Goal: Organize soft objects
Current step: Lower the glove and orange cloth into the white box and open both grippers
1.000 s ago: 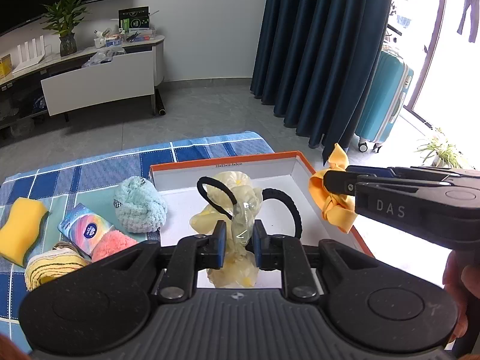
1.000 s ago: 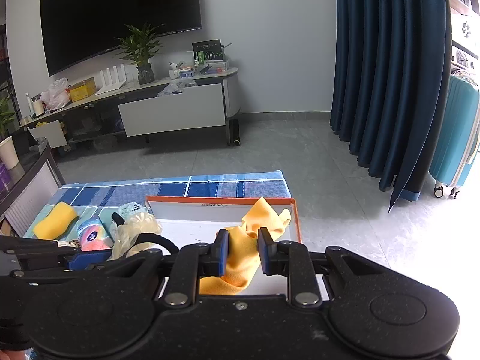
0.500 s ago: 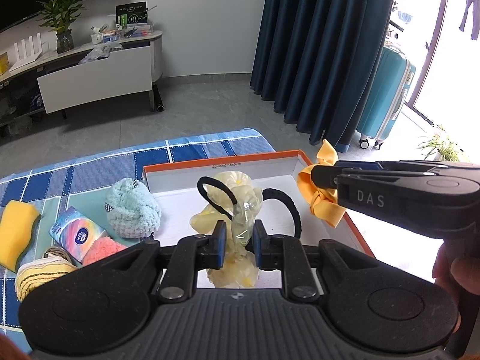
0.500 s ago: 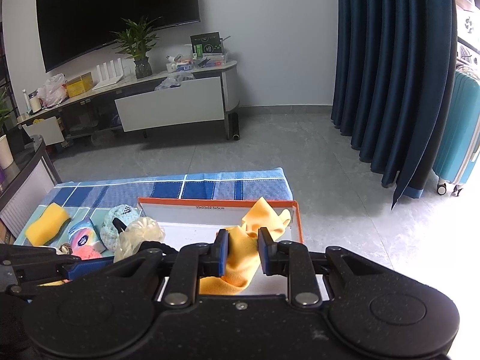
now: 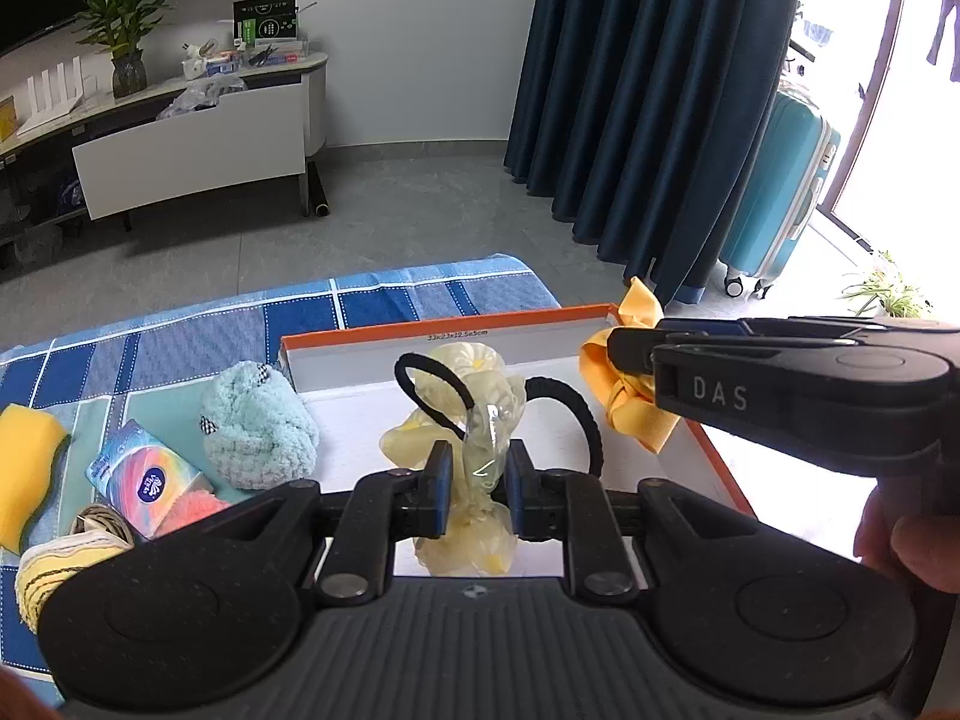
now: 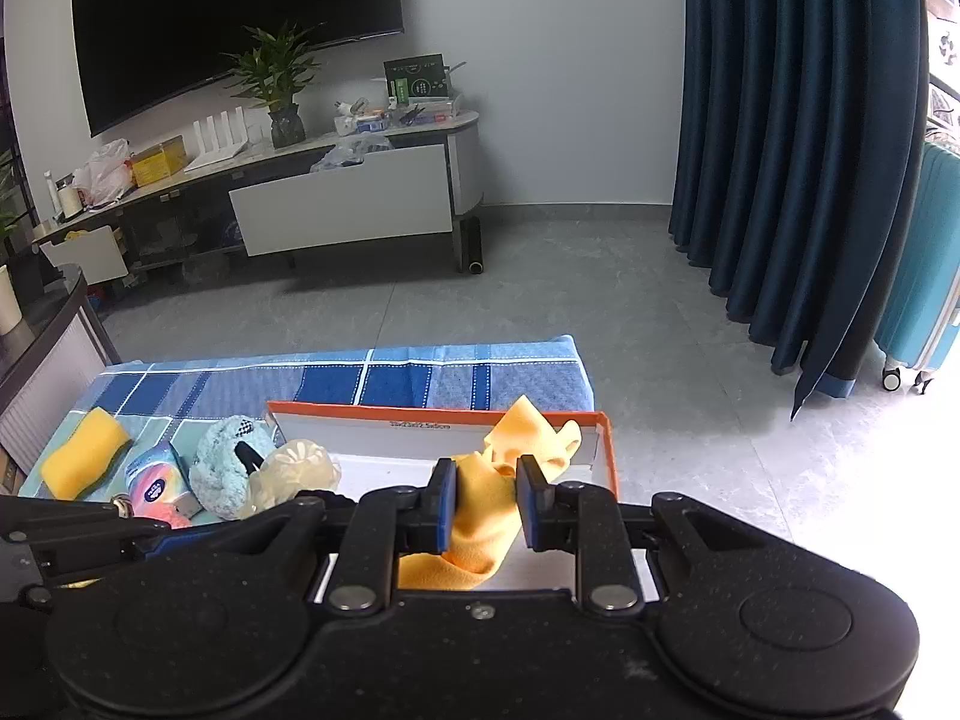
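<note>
My left gripper (image 5: 477, 477) is shut on a pale yellow plastic bag (image 5: 474, 414) with black loop handles, held above the white inside of an orange-rimmed box (image 5: 444, 327). Over the same box, at its right side, my right gripper (image 6: 485, 498) is shut on a yellow-orange cloth (image 6: 516, 450); that cloth (image 5: 624, 384) and gripper (image 5: 624, 348) also show at the right of the left wrist view. The bag (image 6: 294, 468) appears left of the cloth in the right wrist view.
On the blue checked cloth (image 5: 372, 300) left of the box lie a light blue fluffy item (image 5: 255, 426), a tissue pack (image 5: 144, 477), a pink item (image 5: 189, 507), a yellow sponge (image 5: 24, 456) and a striped yellow roll (image 5: 60, 564). A person's hand (image 5: 912, 540) holds the right gripper.
The right gripper with the yellow-orange cloth has shifted slightly left over the box's right side. The left gripper and its bag have stayed in place.
</note>
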`<act>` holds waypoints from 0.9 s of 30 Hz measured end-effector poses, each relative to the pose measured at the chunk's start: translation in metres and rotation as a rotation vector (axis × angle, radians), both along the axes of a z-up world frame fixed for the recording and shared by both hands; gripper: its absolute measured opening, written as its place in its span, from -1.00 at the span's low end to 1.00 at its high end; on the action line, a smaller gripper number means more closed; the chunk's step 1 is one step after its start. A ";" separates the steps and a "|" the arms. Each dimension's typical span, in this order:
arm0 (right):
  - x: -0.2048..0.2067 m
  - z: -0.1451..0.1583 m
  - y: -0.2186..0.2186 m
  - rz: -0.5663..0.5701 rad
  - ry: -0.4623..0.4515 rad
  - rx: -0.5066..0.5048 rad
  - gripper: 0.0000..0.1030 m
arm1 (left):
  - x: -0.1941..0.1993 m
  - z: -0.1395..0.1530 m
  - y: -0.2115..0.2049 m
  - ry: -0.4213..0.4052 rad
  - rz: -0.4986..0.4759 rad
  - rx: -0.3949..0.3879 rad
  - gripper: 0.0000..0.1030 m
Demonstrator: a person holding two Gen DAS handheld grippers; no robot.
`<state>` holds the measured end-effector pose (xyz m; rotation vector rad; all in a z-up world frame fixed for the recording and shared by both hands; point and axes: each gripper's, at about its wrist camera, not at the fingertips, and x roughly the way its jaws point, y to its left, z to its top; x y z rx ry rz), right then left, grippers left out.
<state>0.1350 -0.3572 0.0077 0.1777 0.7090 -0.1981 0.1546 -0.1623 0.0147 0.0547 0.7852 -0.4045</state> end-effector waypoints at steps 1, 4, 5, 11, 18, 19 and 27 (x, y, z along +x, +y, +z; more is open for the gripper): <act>0.002 -0.001 0.000 0.000 0.001 0.003 -0.47 | 0.001 0.000 0.000 0.003 0.001 0.000 -0.61; 0.007 -0.002 -0.002 -0.005 0.005 0.002 -0.44 | 0.004 -0.002 0.000 0.007 0.001 0.005 -0.61; 0.009 -0.003 -0.003 -0.004 0.005 0.003 -0.44 | 0.005 -0.002 0.000 0.011 0.003 0.004 -0.61; 0.010 0.000 -0.010 -0.023 -0.027 0.015 -0.32 | 0.010 -0.006 -0.001 0.031 0.002 0.001 -0.61; -0.006 0.014 -0.014 -0.053 -0.074 -0.017 -0.22 | 0.015 -0.006 -0.008 0.044 -0.014 -0.021 -0.60; -0.009 0.016 -0.015 -0.065 -0.082 -0.024 -0.22 | 0.016 -0.004 -0.010 0.044 -0.020 -0.031 -0.60; -0.028 0.032 -0.019 -0.095 -0.121 -0.041 -0.12 | 0.029 0.004 -0.020 -0.005 -0.006 -0.037 0.28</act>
